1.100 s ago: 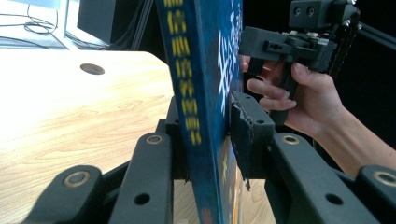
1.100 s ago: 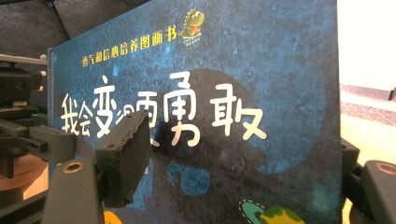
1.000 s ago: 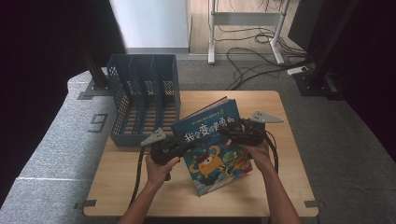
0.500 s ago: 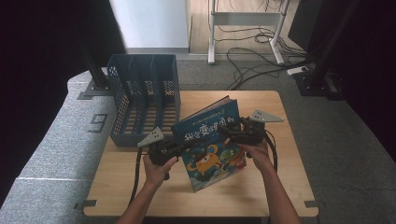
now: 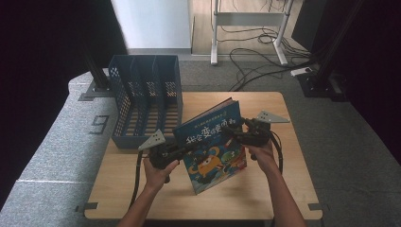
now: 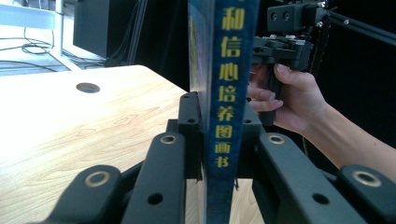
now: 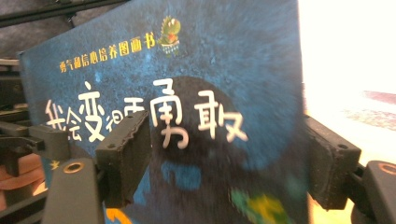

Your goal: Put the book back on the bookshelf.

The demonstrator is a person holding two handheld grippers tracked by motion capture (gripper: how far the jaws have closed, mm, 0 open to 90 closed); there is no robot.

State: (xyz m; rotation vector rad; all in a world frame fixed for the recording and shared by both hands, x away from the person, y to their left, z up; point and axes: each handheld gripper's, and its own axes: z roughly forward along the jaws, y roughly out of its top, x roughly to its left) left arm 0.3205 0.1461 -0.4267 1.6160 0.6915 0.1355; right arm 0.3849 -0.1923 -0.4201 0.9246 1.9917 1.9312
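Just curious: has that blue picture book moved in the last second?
No. The picture book keeps its place on the table beside the blue file rack.

Book (image 7: 187, 93) cover: "勇气和自信心培养图画书", w/ "勇敢" in the title; floor mat (image 5: 71, 142) marked "9".

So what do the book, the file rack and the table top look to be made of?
Book: probably glossy printed card, judging by the sheen on the cover. File rack: blue moulded plastic, mesh walls. Table: light wood or wood-look laminate, with visible grain; I can't tell which.
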